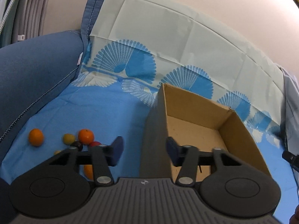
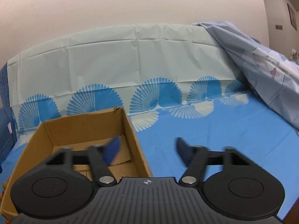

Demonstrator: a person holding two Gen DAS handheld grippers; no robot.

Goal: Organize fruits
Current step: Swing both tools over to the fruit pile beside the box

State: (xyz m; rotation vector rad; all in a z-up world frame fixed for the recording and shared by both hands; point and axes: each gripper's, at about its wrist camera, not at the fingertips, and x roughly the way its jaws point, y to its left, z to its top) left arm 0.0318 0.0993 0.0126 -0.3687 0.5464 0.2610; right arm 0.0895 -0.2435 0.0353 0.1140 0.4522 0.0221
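Observation:
An open cardboard box [image 1: 241,130] stands on the blue cloth, and nothing shows inside it; it also shows in the right wrist view [image 2: 87,125]. Left of it lie two oranges [image 1: 35,137] [image 1: 86,136], a yellow-green fruit [image 1: 68,138], a dark plum [image 1: 77,145], a red fruit [image 1: 95,143] and another orange [image 1: 88,171] partly hidden behind my left gripper. My left gripper [image 1: 144,149] is open and empty, straddling the box's left wall. My right gripper [image 2: 147,150] is open and empty, straddling the box's right wall.
A dark blue cushion [image 1: 33,74] rises at the left of the fruit. A pale patterned cloth [image 2: 130,59] drapes up the back. A grey-blue quilt [image 2: 261,61] lies at the right. Bare blue cloth [image 2: 214,130] lies right of the box.

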